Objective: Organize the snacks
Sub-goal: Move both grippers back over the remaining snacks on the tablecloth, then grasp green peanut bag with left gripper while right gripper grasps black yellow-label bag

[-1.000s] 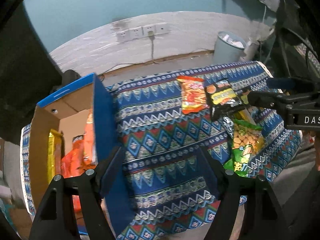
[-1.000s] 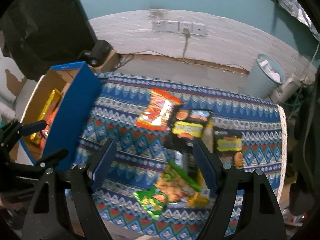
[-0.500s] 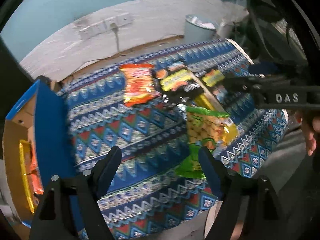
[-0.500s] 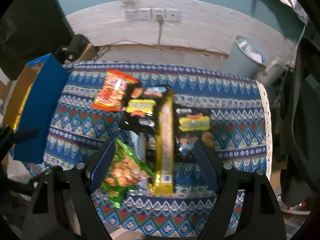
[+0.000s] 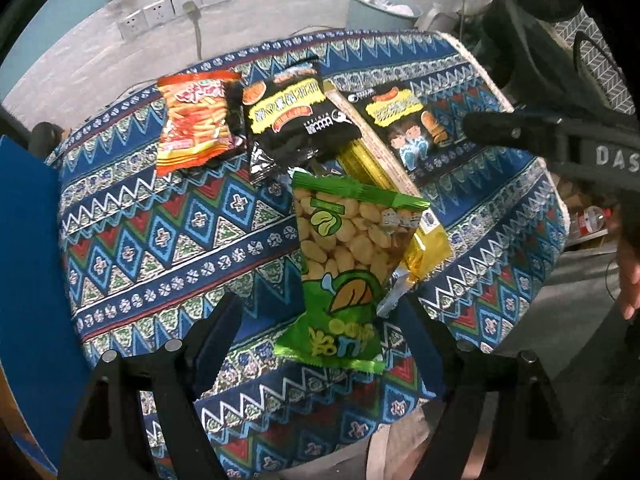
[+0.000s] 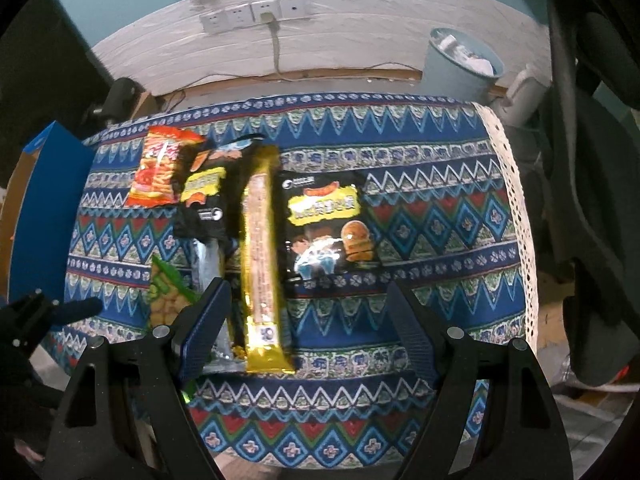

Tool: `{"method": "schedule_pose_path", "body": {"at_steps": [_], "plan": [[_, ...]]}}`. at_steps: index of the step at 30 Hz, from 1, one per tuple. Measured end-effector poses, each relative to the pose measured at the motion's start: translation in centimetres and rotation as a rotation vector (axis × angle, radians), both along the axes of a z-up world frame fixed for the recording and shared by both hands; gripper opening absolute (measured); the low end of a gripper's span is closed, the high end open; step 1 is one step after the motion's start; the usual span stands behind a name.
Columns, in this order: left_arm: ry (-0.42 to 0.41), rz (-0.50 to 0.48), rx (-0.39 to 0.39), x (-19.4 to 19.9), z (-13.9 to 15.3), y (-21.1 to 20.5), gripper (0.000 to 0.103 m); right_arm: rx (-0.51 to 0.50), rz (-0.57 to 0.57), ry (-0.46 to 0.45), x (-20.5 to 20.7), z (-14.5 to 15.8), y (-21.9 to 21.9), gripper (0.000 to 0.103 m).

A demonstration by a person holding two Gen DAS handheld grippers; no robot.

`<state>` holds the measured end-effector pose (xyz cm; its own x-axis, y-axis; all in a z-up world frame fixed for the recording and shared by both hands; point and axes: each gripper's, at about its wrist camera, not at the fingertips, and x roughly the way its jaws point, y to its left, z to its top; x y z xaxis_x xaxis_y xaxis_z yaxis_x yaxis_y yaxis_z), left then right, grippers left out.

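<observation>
Several snack packs lie on a patterned cloth-covered table [image 5: 168, 240]. A green bag of beans [image 5: 344, 264] lies nearest my left gripper [image 5: 320, 332], which is open with the bag's lower end between its fingers. An orange chip bag [image 5: 194, 128], a black bag [image 5: 296, 120], a long gold pack [image 6: 260, 256] and a second black bag [image 6: 328, 224] lie behind. My right gripper [image 6: 308, 328] is open above the gold pack's near end. The blue cardboard box [image 5: 28, 280] stands at the left.
A pale blue waste bin [image 6: 456, 64] stands behind the table at the right. Wall sockets with a cable [image 6: 260, 12] are on the back wall. A dark chair [image 6: 580, 160] is at the right of the table.
Both grippers have swung right, away from the box, and moved closer to the snack pile. The left now frames the green bag and the right frames the gold pack.
</observation>
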<state>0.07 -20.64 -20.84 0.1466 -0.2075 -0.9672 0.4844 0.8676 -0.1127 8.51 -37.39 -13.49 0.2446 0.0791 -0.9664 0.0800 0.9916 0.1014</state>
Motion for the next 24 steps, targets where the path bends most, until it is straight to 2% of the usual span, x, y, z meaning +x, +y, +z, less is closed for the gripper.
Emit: {"method": "schedule_pose_path", "body": {"at_steps": [7, 10, 12, 13, 14, 15, 22, 24], "plan": [[0.024, -0.014, 0.043, 0.9, -2.5, -1.1, 0.081, 0.018, 0.007, 0.018, 1.1, -2.2, -1.0, 0.079], [0.031, -0.007, 0.037, 1.4, -3.4, -1.1, 0.081, 0.023, 0.015, 0.026, 1.8, -3.2, -1.2, 0.079], [0.032, -0.005, 0.016, 1.7, -3.6, -0.9, 0.073, 0.022, 0.029, 0.034, 2.5, -4.0, -1.2, 0.079], [0.034, -0.007, 0.008, 1.8, -3.7, -0.9, 0.059, 0.018, 0.035, 0.036, 2.9, -4.4, -1.2, 0.079], [0.038, -0.008, 0.003, 2.0, -3.8, -0.9, 0.05, 0.017, 0.039, 0.037, 3.1, -4.6, -1.2, 0.079], [0.039, -0.007, 0.002, 2.2, -3.8, -0.8, 0.047, 0.022, 0.046, 0.039, 3.4, -5.0, -1.3, 0.08], [0.001, 0.021, 0.016, 4.1, -3.2, 1.6, 0.043, 0.078, 0.021, 0.104, 5.1, -8.4, -1.9, 0.08], [-0.01, 0.042, 0.031, 4.6, -3.1, 2.3, 0.043, 0.064, 0.029, 0.113, 5.4, -8.9, -1.7, 0.08]]}}
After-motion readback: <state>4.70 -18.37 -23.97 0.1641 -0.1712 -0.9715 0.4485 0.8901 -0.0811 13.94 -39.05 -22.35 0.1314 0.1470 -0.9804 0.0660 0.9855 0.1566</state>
